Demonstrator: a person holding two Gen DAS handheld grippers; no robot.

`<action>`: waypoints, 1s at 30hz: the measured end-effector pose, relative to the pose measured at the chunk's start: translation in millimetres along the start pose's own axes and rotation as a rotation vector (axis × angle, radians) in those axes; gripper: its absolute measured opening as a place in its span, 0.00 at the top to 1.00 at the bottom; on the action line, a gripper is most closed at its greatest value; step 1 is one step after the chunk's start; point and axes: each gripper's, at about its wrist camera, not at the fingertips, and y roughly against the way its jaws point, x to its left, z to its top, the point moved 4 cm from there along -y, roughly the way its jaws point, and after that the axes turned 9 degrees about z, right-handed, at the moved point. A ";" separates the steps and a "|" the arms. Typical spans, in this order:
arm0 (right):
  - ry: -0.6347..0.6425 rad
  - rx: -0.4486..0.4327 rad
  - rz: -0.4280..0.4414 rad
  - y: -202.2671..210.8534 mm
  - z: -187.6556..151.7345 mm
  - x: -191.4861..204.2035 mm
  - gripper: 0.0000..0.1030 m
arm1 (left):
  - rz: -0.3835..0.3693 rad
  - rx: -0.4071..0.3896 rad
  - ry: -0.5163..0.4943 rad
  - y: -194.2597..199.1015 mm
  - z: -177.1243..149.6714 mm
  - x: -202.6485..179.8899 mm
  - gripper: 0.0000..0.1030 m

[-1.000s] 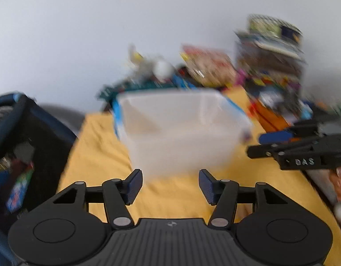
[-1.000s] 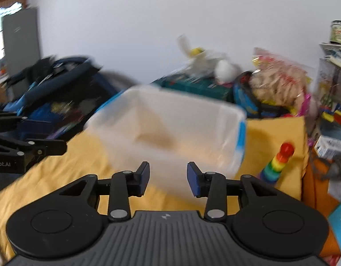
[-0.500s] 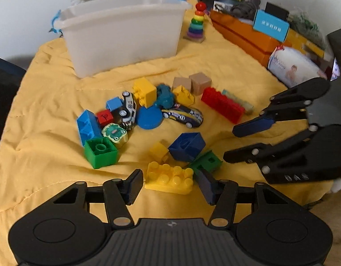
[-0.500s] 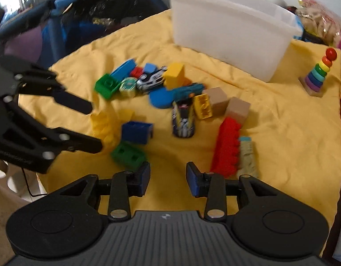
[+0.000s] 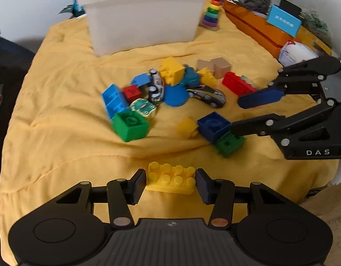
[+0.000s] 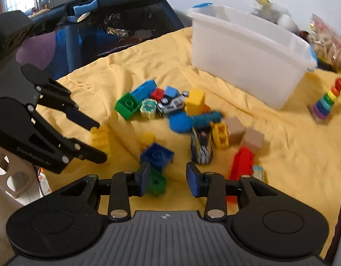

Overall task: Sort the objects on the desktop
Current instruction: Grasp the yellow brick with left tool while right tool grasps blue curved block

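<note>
Since half a second ago both grippers have dropped closer to the toys on the yellow quilted cloth (image 5: 59,115), with the white plastic storage bin (image 5: 144,22) standing at the far side. Nearest the viewer, well in front of that bin, the left gripper (image 5: 170,182) has its jaws apart, straddling a flat yellow studded building brick (image 5: 171,180); contact is unclear. This looks like the first pick; closing on the brick comes next. To the right, the right gripper (image 6: 167,178) is also spread, its left pad touching or just beside a small green brick (image 6: 157,182), with a dark blue square brick (image 6: 157,155) just beyond, bin-side.
</note>
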 end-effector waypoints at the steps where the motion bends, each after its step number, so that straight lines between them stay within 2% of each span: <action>1: 0.008 -0.004 0.007 -2.3 4.3 3.5 0.62 | -0.001 -0.003 0.005 0.5 -0.8 -0.4 0.49; 5: 0.108 0.041 0.003 -24.3 10.1 23.8 0.64 | -0.001 -0.010 -0.013 -0.7 -3.2 -7.8 0.49; 8: 0.156 0.093 -0.064 -46.3 6.6 22.6 0.63 | -0.009 -0.012 -0.012 -1.2 -1.4 -8.0 0.49; 10: 0.177 0.080 -0.091 -48.9 8.1 19.8 0.70 | -0.017 -0.015 -0.009 -1.9 -0.8 -8.4 0.49; 11: 0.166 0.076 -0.090 -47.1 9.7 17.3 0.70 | -0.020 -0.016 -0.011 -2.6 -1.5 -9.8 0.49; 16: -0.032 0.022 -0.033 -20.8 9.0 -1.0 0.70 | -0.030 -0.016 -0.017 -3.2 -4.3 -10.0 0.49; 19: -0.151 0.008 0.015 0.0 1.2 -10.2 0.70 | -0.070 -0.035 -0.043 1.2 0.3 -17.1 0.49; 23: -0.424 0.017 0.120 10.0 -18.8 -33.7 0.69 | -0.108 -0.036 -0.108 -7.2 7.7 -36.8 0.49; 25: -0.552 0.024 0.174 6.1 -30.6 -47.1 0.69 | -0.100 -0.036 -0.148 -10.5 9.5 -43.1 0.48; 27: -0.606 0.025 0.168 5.6 -37.7 -56.1 0.68 | -0.093 -0.028 -0.160 -9.7 11.0 -43.5 0.48; 30: -0.613 0.009 0.091 12.4 -42.2 -65.8 0.66 | -0.053 -0.032 -0.180 -3.6 11.5 -41.7 0.48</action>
